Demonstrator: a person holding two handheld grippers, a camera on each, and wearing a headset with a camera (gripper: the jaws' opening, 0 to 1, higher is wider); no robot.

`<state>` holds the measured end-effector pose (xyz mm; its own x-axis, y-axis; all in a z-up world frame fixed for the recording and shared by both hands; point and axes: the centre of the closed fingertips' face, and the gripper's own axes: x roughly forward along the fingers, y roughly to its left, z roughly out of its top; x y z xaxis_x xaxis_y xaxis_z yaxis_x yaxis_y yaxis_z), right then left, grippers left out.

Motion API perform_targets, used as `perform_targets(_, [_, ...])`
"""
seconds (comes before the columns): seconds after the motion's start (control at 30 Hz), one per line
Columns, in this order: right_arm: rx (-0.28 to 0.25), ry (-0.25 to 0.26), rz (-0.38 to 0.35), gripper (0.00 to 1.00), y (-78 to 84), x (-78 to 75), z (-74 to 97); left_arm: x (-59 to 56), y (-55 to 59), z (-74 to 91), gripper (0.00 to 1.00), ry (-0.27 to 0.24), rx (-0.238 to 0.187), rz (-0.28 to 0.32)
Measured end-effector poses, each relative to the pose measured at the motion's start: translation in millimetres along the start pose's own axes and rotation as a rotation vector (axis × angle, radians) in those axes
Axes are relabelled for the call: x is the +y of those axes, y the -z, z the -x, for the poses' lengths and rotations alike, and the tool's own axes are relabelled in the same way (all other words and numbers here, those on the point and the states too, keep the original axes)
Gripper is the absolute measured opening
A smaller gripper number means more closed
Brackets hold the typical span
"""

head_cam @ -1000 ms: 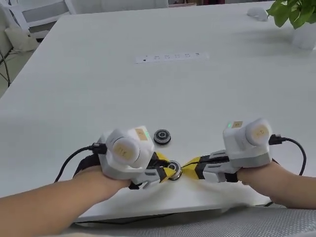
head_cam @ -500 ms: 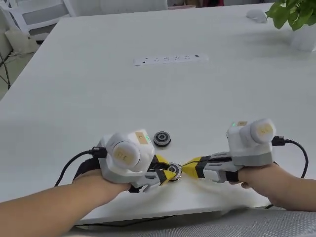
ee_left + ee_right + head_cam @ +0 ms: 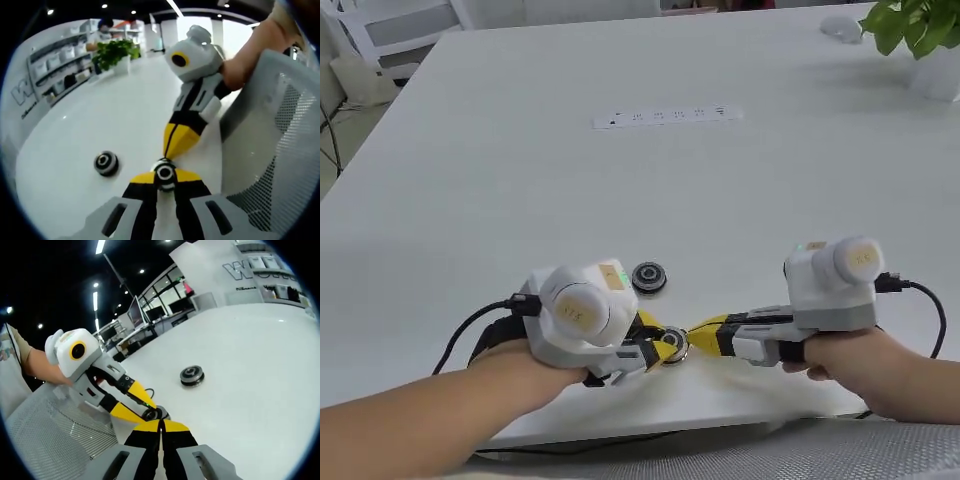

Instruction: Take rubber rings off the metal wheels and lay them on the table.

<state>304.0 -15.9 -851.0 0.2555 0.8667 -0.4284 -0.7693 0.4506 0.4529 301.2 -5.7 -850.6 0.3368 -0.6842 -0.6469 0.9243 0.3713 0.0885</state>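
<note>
Wheel (image 3: 165, 171) clamped between the jaws of left gripper (image 3: 165, 178), right gripper (image 3: 161, 424) — jaws pressed together — touched against its rim, second wheel (image 3: 648, 277) laid just beyond on table (image 3: 740, 210).

Office-like showroom, suggested by a large white meeting table (image 3: 520, 200), power strip (image 3: 667, 117) set at 12 o'clock, potted plant (image 3: 910, 25) at 1 o'clock, mesh chair (image 3: 280, 150), monitor desks (image 3: 136, 311), wall shelves (image 3: 55, 65).

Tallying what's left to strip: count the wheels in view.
2. One wheel is clamped in the left gripper at the table's near edge; the other lies on the table just beyond. None looks hidden.
</note>
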Motion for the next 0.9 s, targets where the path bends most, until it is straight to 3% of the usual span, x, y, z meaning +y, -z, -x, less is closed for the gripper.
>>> perform_targets(0.9, [-0.021, -0.037, -0.048, 0.00, -1.8, 12.5, -2.8, -0.7, 0.6, 0.7, 0.12, -0.008, -0.004, 0.000])
